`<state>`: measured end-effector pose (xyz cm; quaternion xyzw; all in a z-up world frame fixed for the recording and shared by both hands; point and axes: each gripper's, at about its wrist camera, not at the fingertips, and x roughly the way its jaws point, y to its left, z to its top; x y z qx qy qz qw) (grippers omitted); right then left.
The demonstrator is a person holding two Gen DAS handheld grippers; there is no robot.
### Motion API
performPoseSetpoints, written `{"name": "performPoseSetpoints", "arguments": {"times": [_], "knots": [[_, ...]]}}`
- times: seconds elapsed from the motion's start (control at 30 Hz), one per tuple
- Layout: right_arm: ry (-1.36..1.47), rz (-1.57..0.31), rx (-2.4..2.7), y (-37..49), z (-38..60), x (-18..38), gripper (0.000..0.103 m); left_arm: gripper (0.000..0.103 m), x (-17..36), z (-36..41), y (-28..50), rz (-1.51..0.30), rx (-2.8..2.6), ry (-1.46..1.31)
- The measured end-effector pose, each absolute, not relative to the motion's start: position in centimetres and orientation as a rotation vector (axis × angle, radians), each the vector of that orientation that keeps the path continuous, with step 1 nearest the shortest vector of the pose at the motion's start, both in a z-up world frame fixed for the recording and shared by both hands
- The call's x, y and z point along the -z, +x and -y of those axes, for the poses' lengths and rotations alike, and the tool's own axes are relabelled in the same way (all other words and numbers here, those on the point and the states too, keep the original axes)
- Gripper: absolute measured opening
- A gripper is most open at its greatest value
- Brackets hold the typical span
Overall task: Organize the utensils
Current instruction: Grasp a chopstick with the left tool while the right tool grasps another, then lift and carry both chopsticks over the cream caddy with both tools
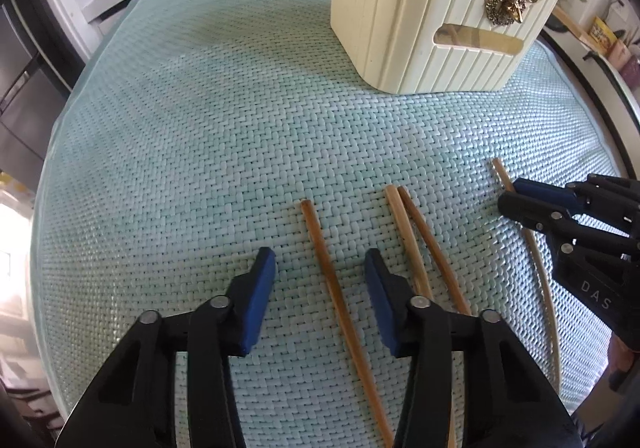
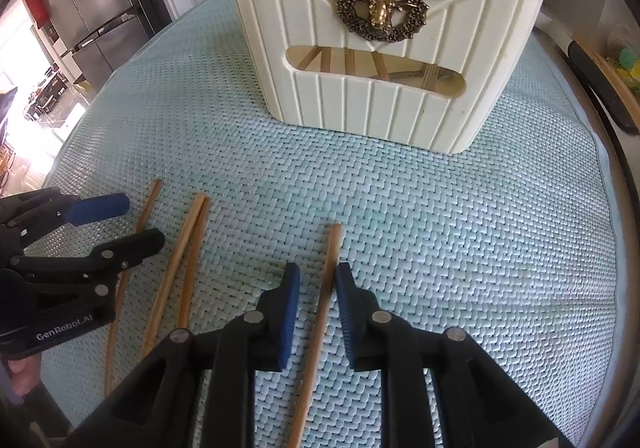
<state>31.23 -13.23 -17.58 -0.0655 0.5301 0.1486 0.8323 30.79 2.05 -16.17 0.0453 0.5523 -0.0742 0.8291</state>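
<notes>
Chopsticks [image 2: 320,312] lie loose on the table [image 2: 460,248] as both hand-held grippers, left [image 1: 320,272] and right [image 2: 318,282], straddle one each, jaws apart, near the holder [image 2: 384,48].

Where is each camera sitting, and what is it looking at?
Left wrist: sits on the left gripper, looking along its open fingers at a chopstick; the right gripper shows too.
Right wrist: sits on the right gripper, astride another chopstick.
Both see the holder and mat.
</notes>
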Motion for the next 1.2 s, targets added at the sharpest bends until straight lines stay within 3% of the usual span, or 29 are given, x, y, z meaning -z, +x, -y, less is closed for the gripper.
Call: {"name": "performPoseSetpoints", "arguments": {"times": [0.13, 0.23, 0.43, 0.67, 0.87, 1.2], "knots": [[-0.109, -1.121, -0.315, 31.8, 13.6, 17.8, 0.006, 0.008, 16.3, -2.1, 31.0, -1.161, 0.160, 0.083], [-0.099, -1.102, -0.324, 31.9, 14.0, 17.7, 0.006, 0.004, 16.3, -2.1, 30.9, -1.145, 0.169, 0.060], [0.035, -1.014, -0.381, 31.3, 16.8, 15.3, 0.006, 0.004, 13.9, -3.0, 29.7, -1.058, 0.188, -0.003], [0.102, -0.814, -0.483, 28.9, 19.1, 8.3, 0.006, 0.004, 6.8, -3.9, 27.1, -0.886, 0.228, -0.041], [0.097, -0.670, -0.543, 25.1, 19.7, 2.8, 0.006, 0.004, 1.8, -4.4, 24.4, -0.753, 0.263, -0.071], [0.057, -0.463, -0.543, 21.1, 20.0, -1.3, 0.006, 0.003, -2.1, -5.1, 22.4, -0.644, 0.283, -0.111]]}}
